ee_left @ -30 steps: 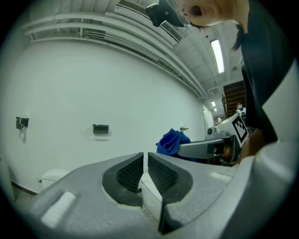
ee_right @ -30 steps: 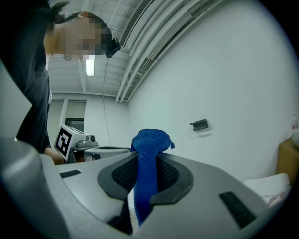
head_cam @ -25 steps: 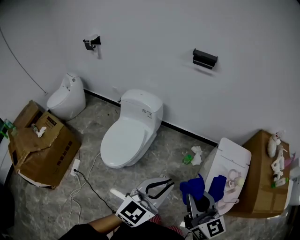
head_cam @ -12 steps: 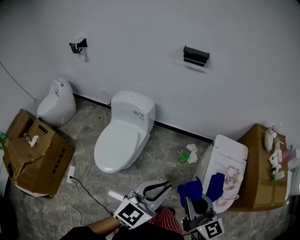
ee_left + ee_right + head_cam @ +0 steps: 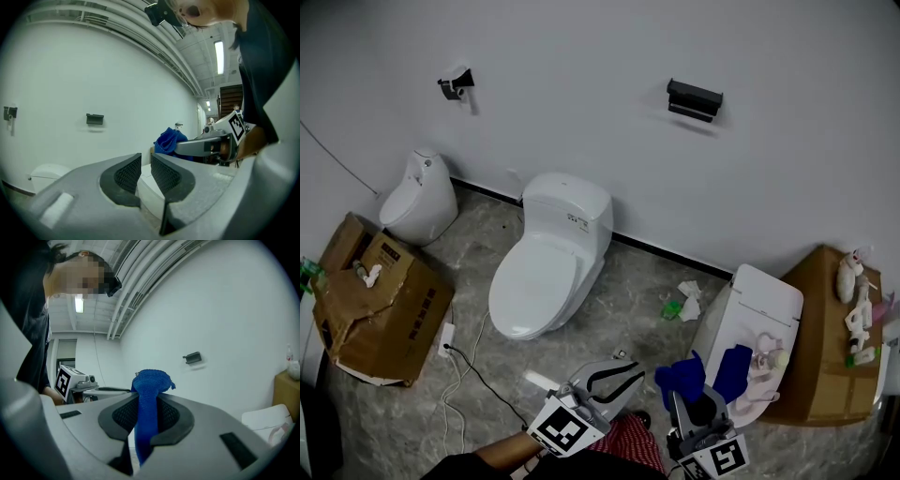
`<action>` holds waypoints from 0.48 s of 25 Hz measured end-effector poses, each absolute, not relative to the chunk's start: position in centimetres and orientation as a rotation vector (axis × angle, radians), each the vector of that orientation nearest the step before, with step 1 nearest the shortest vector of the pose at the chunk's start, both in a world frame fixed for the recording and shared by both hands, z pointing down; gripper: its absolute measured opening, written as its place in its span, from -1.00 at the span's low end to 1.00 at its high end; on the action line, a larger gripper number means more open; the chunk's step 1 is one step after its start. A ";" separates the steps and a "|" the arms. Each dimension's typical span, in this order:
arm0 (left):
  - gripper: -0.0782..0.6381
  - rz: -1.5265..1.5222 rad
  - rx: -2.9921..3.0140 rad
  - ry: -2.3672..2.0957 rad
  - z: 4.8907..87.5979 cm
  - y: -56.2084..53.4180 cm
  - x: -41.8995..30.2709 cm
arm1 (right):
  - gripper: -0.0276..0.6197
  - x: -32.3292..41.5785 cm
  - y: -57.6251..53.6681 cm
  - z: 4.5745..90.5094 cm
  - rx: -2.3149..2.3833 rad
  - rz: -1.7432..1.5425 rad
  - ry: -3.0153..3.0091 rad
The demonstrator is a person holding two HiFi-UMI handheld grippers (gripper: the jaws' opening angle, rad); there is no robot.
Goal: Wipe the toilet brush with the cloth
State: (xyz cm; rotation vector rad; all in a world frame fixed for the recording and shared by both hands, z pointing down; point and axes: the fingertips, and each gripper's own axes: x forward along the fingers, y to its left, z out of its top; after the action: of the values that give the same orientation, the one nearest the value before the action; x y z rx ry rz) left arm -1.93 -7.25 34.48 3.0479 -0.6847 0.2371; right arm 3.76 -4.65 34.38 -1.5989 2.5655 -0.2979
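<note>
Two grippers logged. Left gripper (image 5: pixel 146 163): jaws have just been opening, now a narrow empty gap; probably readying to take the toilet brush, not identifiable in any view. Right gripper (image 5: pixel 146 405) clamps the blue cloth (image 5: pixel 149 379).

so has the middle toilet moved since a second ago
No. The middle toilet keeps its spot below-left of the black wall holder; only the head view shifted.

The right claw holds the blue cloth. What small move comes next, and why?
Probably open the left claw wider for the brush, not in view: its jaws have just been opening, empty, while the right claw grips the blue cloth.
</note>
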 end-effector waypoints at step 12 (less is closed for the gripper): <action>-0.63 0.369 3.042 -0.665 38.8 -9.3 -0.3 | -0.70 5.7 -6.6 38.1 -1.581 -0.352 2.585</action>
State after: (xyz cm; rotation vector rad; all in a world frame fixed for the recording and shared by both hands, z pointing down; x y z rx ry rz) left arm -0.32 -9.26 38.78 3.0425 -0.6650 0.3695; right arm 5.67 -6.60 38.06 -1.5809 2.5849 -0.3521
